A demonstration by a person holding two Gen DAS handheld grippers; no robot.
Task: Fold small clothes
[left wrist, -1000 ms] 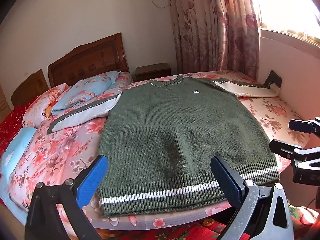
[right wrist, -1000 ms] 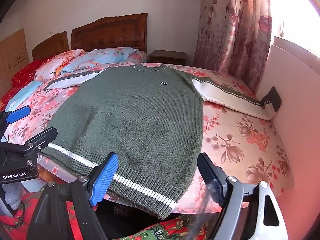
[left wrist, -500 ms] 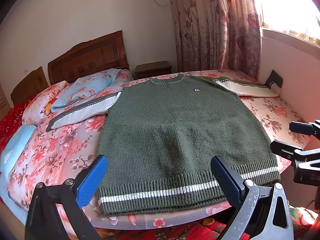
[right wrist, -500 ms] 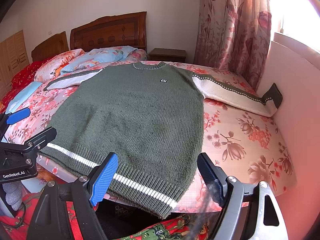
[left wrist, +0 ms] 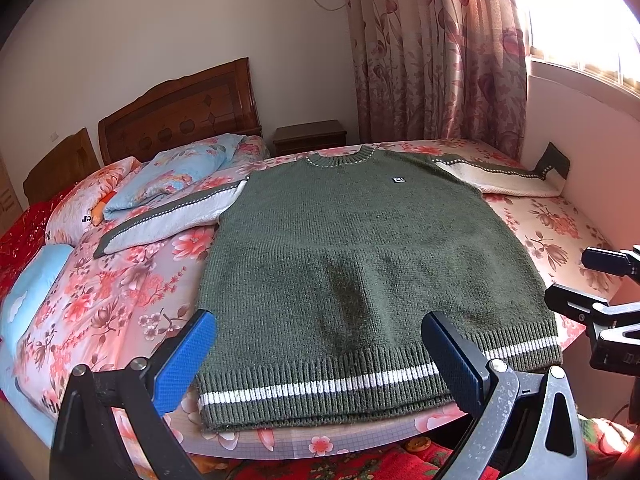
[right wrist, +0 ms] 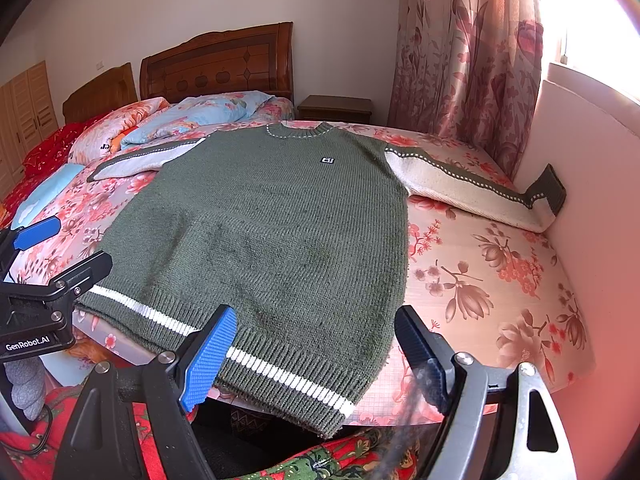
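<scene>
A: Status, near to far?

B: Left gripper (left wrist: 320,354) nearest, jaws wide apart, empty, poised over the hem (left wrist: 320,390). Right gripper (right wrist: 316,354) likewise apart, holding nothing, at the hem's right corner.

A: Location of the work item?

B: Sweater (left wrist: 360,264) spread flat, front up, on the bed (left wrist: 120,292). Hem at the near edge of the bed, one corner hanging slightly over the edge in the right wrist view. Collar (left wrist: 340,158) at the far end. Left sleeve (left wrist: 168,216) stretched out toward the pillows (left wrist: 172,176); right sleeve (right wrist: 472,188) stretched out to the wall (right wrist: 592,184), cuff turned up against it.

A: Handling properties?

B: Thick knit; judged soft, limp, moderately heavy for its size, not slippery, not fragile. Likely to sag and stretch if lifted by one point only.

A: Recommended grasp?

B: Ribbed hem corners or cuffs: denser, firmer, less prone to stretching. Pinch through both layers. For a sleeve fold, take the cuff and lay it across the body. Keep lifts low to avoid dragging the body out of square.

A: Progress?

B: No fold made yet; judged at the start.
</scene>
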